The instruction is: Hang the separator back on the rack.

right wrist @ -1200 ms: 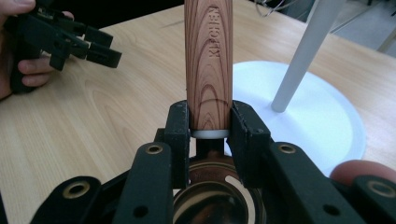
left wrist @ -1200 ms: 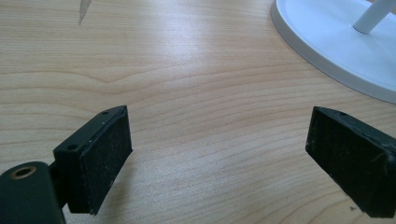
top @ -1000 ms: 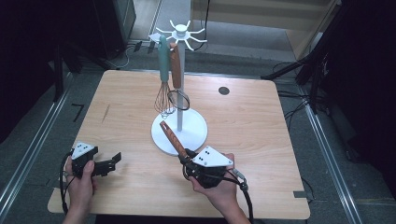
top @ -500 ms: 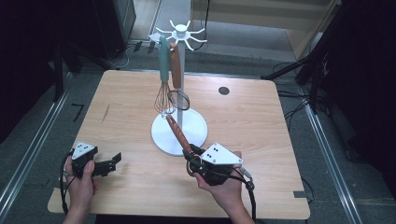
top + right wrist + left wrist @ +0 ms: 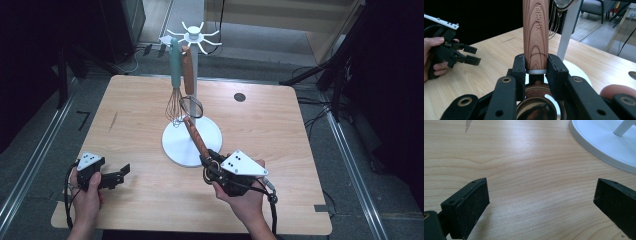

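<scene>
right gripper (image 5: 536, 72) pinches the wooden handle (image 5: 535, 32) at its lower end, jaws pressed on both sides, a metal cup below them. the handle slants up from the gripper over the near rim of the white stand (image 5: 191, 141). left gripper (image 5: 112, 176) rests spread wide, nothing between its jaws, on the table (image 5: 524, 157), well left of the stand. a whisk (image 5: 174, 80) hangs on the stand.
</scene>
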Demonstrator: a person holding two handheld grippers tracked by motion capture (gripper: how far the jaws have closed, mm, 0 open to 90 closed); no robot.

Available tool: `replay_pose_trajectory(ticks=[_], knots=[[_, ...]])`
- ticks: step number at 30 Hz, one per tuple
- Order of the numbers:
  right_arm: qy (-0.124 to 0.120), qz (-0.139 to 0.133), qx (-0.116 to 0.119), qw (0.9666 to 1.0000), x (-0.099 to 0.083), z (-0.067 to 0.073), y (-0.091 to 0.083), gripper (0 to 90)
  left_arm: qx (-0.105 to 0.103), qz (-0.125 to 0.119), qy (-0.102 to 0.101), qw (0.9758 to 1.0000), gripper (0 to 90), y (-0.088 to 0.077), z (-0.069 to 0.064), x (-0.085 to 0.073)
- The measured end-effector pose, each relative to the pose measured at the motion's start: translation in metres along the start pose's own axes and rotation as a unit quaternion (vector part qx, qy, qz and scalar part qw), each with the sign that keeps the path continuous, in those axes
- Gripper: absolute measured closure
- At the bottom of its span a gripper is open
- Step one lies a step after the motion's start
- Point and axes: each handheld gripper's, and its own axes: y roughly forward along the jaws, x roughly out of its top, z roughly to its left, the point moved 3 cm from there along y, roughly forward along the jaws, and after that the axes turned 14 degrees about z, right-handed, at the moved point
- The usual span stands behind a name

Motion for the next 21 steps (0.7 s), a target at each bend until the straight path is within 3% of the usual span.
replay_pose_trajectory(ticks=[21], knots=[[0.004,-0.031,-0.015,0.9994,0.013,-0.007,-0.013,71.9,0.0,0.001,0.002,1.0,0.2,0.0,0.0,0.0]])
